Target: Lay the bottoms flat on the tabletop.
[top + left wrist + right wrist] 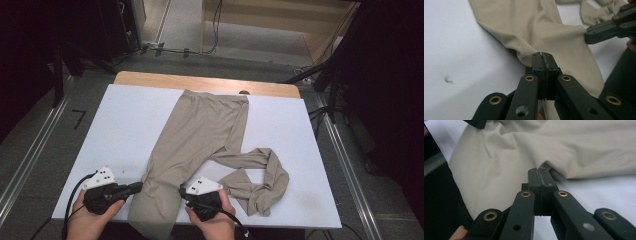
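One white table (125,125) carries one pair of beige leggings (200,135), waistband at the far end from both grippers, one leg straight and running toward them, the other crumpled beyond the right gripper. Step in hand, as judged: gripping the straight leg's near end by its two side edges. The left gripper (541,56) is clamped on that leg's left edge; the right gripper (539,171) is clamped on its right edge. The next move likely calls for an even lift or pull, keeping both grips level. Count: two grippers, two hands.
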Demonstrator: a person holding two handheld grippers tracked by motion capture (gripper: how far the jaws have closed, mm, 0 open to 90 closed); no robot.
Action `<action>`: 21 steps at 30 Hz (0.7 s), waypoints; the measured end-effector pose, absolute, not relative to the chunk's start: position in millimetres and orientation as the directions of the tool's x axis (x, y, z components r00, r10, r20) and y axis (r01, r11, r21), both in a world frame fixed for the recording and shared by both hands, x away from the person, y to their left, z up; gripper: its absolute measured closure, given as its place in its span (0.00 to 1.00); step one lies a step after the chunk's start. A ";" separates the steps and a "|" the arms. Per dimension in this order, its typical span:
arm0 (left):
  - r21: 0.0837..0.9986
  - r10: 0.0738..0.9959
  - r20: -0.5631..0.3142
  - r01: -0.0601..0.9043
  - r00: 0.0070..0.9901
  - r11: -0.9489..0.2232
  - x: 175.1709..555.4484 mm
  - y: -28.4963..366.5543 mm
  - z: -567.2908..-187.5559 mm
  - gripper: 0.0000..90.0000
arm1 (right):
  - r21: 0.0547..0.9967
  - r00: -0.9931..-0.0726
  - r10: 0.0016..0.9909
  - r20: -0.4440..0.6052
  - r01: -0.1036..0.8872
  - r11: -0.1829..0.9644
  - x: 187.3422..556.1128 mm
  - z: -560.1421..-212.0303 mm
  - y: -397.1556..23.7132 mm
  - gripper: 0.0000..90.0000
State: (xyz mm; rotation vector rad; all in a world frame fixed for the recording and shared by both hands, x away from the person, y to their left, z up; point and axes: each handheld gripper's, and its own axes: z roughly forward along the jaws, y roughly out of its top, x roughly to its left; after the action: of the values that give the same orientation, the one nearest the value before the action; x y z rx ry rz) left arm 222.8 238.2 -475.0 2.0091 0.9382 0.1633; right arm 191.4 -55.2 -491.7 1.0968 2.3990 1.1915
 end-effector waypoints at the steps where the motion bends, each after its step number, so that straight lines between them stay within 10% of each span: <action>1: 0.772 0.687 -0.220 0.554 0.693 -0.312 224.9 239.9 -474.9 1.00 | 0.769 -0.685 0.720 0.112 0.519 0.374 193.2 -488.5 -57.5 0.98; 14: 0.767 0.785 -0.195 0.591 0.588 -0.252 259.1 255.7 -490.8 1.00 | 0.767 -0.658 0.746 0.101 0.529 0.363 246.6 -487.2 -45.4 0.96; 21: 0.744 0.774 -0.241 0.624 0.585 -0.239 256.1 261.0 -497.0 0.94 | 0.761 -0.690 0.703 0.174 0.546 0.349 231.8 -495.9 -53.3 0.67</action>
State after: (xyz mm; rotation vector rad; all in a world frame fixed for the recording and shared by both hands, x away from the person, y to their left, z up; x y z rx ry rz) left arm 256.1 261.0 -497.0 1.9559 1.1174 0.2213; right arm 231.8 -53.3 -495.9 1.1365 2.4231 1.2575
